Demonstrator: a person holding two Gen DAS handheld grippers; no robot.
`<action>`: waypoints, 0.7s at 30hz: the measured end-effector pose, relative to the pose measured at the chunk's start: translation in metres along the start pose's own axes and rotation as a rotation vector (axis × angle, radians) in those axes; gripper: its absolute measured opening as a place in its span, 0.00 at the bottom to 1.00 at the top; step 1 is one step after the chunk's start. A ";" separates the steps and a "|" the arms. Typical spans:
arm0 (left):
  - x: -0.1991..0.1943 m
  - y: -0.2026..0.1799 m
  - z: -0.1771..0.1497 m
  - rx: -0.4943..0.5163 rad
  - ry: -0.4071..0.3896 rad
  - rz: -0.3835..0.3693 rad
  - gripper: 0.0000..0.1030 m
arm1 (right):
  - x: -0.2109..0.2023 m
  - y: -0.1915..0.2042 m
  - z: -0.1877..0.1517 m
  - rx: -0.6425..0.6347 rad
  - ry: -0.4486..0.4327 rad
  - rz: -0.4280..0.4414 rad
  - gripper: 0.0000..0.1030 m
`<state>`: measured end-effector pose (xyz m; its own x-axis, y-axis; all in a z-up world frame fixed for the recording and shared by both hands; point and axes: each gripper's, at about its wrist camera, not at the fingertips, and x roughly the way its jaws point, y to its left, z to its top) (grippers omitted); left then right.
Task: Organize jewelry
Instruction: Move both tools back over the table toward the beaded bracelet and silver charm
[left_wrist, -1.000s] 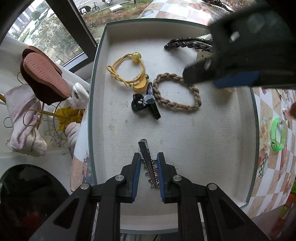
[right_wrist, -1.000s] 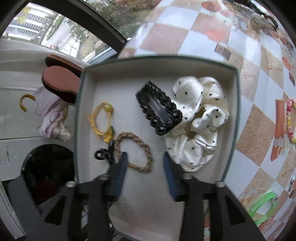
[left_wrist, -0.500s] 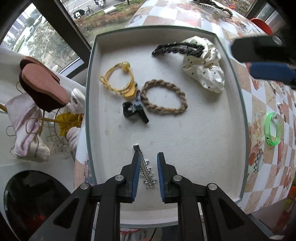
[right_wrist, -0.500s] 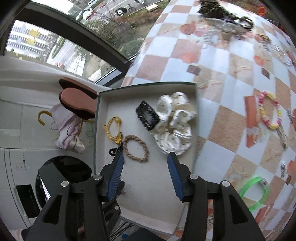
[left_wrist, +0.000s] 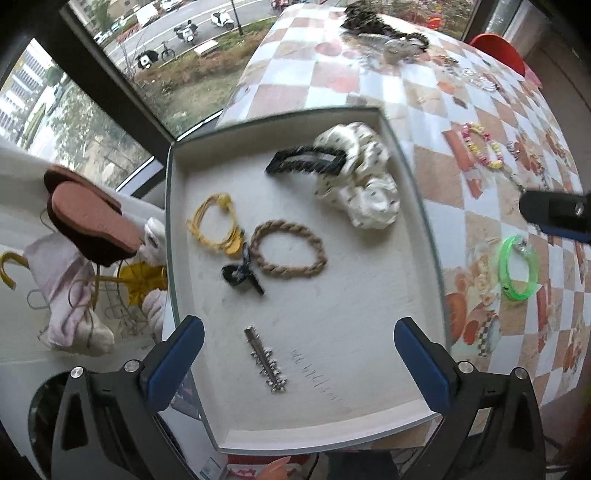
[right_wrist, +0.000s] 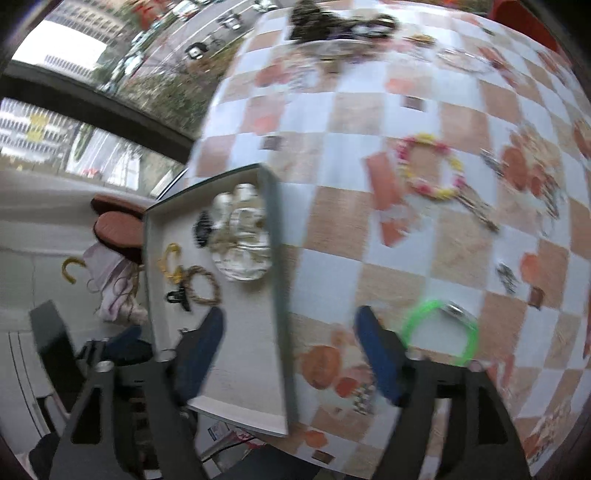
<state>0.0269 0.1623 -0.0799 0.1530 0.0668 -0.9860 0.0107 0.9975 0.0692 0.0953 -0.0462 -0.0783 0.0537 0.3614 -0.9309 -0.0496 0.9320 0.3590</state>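
Silver, toothed and slim, the metal hair clip (left_wrist: 265, 360) lies flat in the tray (left_wrist: 417, 192), released between the left gripper's (left_wrist: 297, 354) just-opened jaws.

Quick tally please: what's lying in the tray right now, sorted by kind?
In the tray:
Clips: 3 – silver clip, black beaded clip, small black clip
Hair ties: 2 – yellow tie, braided tan tie
Scrunchies: 1 – white dotted scrunchie
Total: 6

The left wrist view looks straight down, close above the shallow white-lined tray (left_wrist: 413, 206); the right wrist view (blurred) looks steeply down over the checkered tablecloth (right_wrist: 369, 122). Both share the tray (right_wrist: 275, 258).
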 end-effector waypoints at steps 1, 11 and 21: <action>-0.004 -0.004 0.002 0.008 -0.006 0.001 1.00 | -0.002 -0.010 -0.002 0.021 -0.002 -0.007 0.80; -0.015 -0.060 0.037 0.079 -0.041 -0.031 1.00 | -0.031 -0.101 -0.022 0.190 -0.041 -0.109 0.80; -0.004 -0.122 0.068 0.125 0.005 -0.100 1.00 | -0.041 -0.156 -0.030 0.239 -0.056 -0.191 0.80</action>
<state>0.0919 0.0393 -0.0744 0.1405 -0.0325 -0.9895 0.1482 0.9889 -0.0115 0.0708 -0.2072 -0.0981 0.0943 0.1737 -0.9803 0.2026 0.9607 0.1898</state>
